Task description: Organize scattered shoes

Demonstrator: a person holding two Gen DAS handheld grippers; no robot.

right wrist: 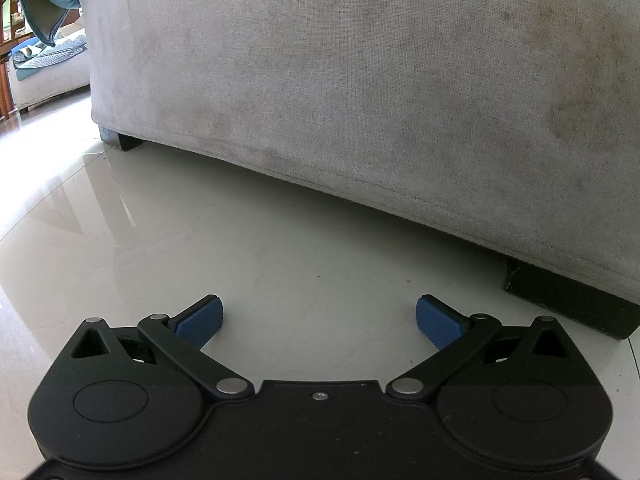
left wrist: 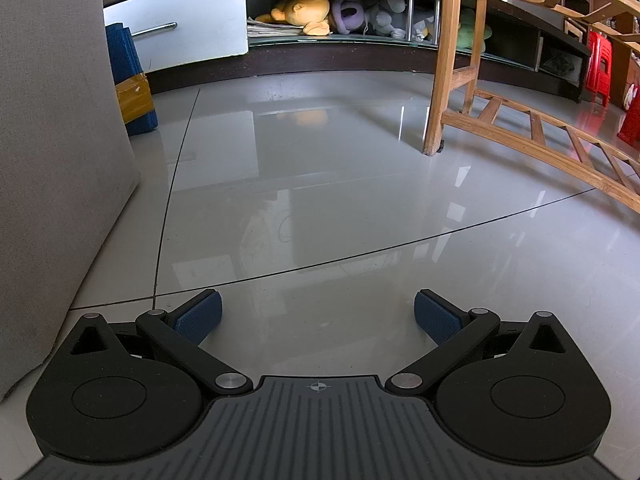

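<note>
left gripper (left wrist: 318, 316) blk body, blue ribbed pads, crosshair mark, right gripper (right wrist: 319, 320) same, silver screw

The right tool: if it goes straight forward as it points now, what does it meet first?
Probably the grey fabric sofa, after bare glossy floor tiles. The open right tool holds nothing; depth is unclear.

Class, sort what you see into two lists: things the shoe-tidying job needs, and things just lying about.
Needed for the job:
left gripper, open
right gripper, open
No shoes in view.

Just lying about:
plush toys
red stools
sofa
wooden frame
</note>
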